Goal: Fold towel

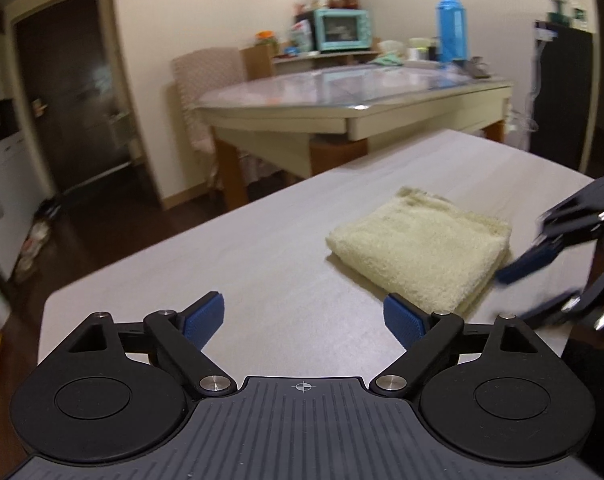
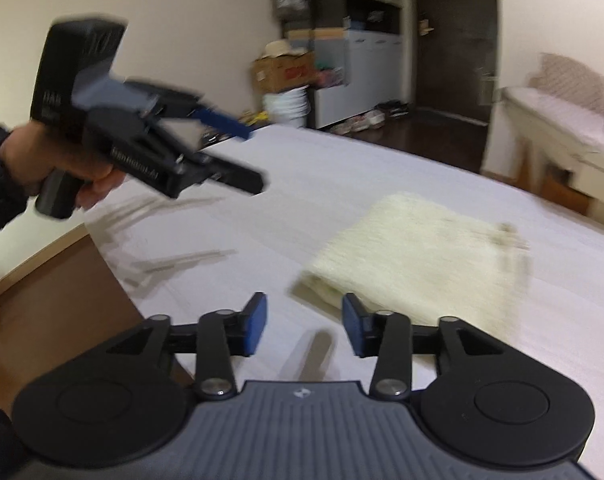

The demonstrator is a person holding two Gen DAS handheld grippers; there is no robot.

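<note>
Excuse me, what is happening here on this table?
A person is folding a towel with two handheld grippers. The pale yellow towel lies folded in a compact square on the white table. The left gripper and right gripper are both open, holding nothing, beside the towel.

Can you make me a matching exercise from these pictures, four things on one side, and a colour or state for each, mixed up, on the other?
Things:
1. towel
2. left gripper
3. oven
4. bottle

Descriptions:
A. turquoise, on a far shelf
B. folded, pale yellow, lying on the table
C. tall, blue
D. jaws wide open, nothing between them

Pairs: 1-B, 2-D, 3-A, 4-C
</note>
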